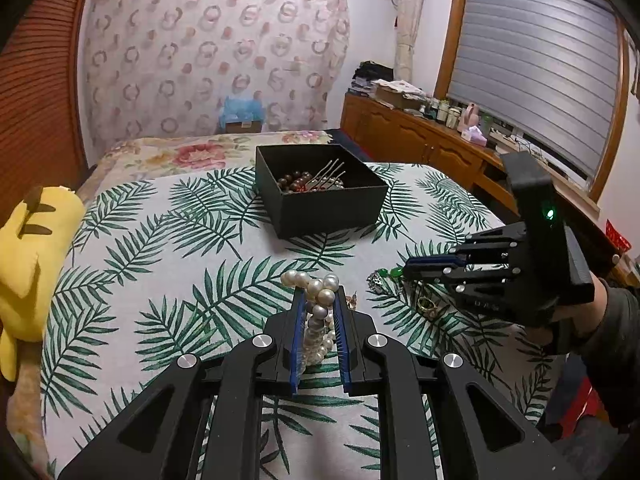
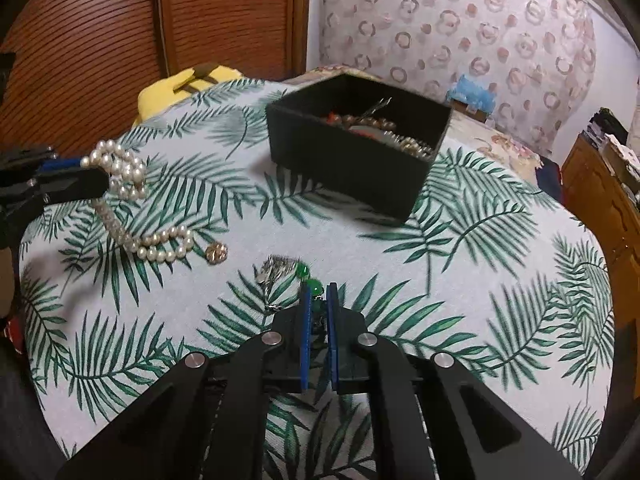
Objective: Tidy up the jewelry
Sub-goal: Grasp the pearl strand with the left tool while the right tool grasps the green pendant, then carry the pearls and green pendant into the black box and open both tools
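Pearls: white bead strand (image 1: 318, 312) clamped in left gripper (image 1: 319, 300) | right gripper (image 2: 319, 300) pinched green-stoned silver piece (image 2: 316, 289) | advice was lifting both slowly toward black square box (image 2: 352, 168), trailing loops clear.

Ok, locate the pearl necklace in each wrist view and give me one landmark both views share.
Left wrist view: the pearl necklace sits bottom centre, bunched between the left tool's fingers.
Right wrist view: pearl necklace at the left edge, part lifted by the left tool, the rest trailing on the leaf-print cloth.
Shared landmark: the black box of jewelry, behind the pearls.
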